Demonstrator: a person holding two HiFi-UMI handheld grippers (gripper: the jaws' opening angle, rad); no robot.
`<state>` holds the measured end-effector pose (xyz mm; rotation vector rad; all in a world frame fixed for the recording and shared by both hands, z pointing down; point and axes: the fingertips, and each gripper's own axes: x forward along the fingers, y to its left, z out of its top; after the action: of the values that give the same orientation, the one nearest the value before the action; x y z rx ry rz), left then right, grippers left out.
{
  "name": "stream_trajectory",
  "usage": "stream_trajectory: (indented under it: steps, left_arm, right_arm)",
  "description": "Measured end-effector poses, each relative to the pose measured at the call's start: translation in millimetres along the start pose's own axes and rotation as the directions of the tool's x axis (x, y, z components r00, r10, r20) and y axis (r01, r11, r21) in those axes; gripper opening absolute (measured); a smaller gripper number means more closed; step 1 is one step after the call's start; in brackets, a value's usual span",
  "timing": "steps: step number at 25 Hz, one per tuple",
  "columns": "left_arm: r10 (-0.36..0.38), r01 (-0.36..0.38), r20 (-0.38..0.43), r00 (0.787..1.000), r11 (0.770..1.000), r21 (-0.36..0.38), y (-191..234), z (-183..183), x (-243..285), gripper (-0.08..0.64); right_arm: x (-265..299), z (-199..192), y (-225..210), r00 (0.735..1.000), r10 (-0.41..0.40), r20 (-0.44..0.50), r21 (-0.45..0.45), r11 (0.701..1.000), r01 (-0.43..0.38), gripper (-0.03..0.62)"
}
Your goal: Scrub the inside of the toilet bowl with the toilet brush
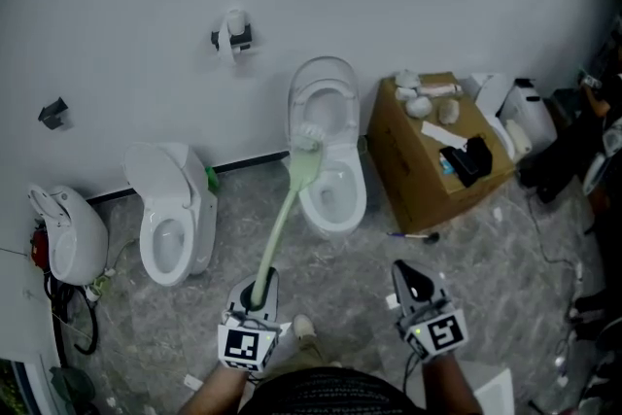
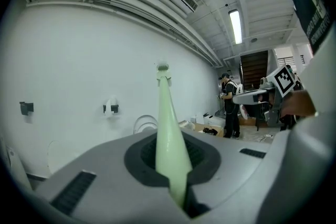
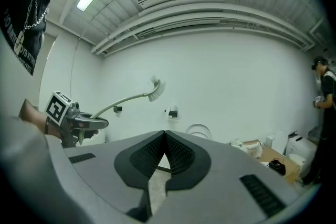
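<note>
Left gripper point(image 1: 257, 293) is clamped on the butt end of the toilet brush point(image 1: 281, 221). The pale green handle runs straight out along the jaws, away from me, toward the toilet bowl point(image 1: 336, 199) beside the cardboard box point(image 1: 408, 182). The brush head point(image 1: 307, 139) is at the far end. In the head view it overlaps the raised seat, but the right gripper view shows it high against the wall, so I reckon it's above the bowl, not in it. The next move means tipping the head down and forward. Right gripper point(image 1: 414, 285) is pinched together on nothing, off to the right and farther from the brush, so this is a left-hand job.
</note>
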<state>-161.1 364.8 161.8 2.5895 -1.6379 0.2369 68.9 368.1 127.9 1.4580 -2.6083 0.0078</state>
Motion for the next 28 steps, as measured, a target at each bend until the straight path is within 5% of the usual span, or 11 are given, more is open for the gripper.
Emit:
stream_trajectory:
  steps: [18,28]
  left_arm:
    - [-0.052,0.052,-0.011,0.999,0.999,0.010,62,10,61,0.002]
    - [-0.101,0.101,-0.031,0.994,0.995,-0.006,55,-1,90,0.002]
  right_arm:
    - [79,31,-9,0.999,-0.031,0.040,0.016,0.999,0.031,0.005]
    - [80,21,-35,0.995,-0.099,0.010,0.022,0.995,0.098,0.005]
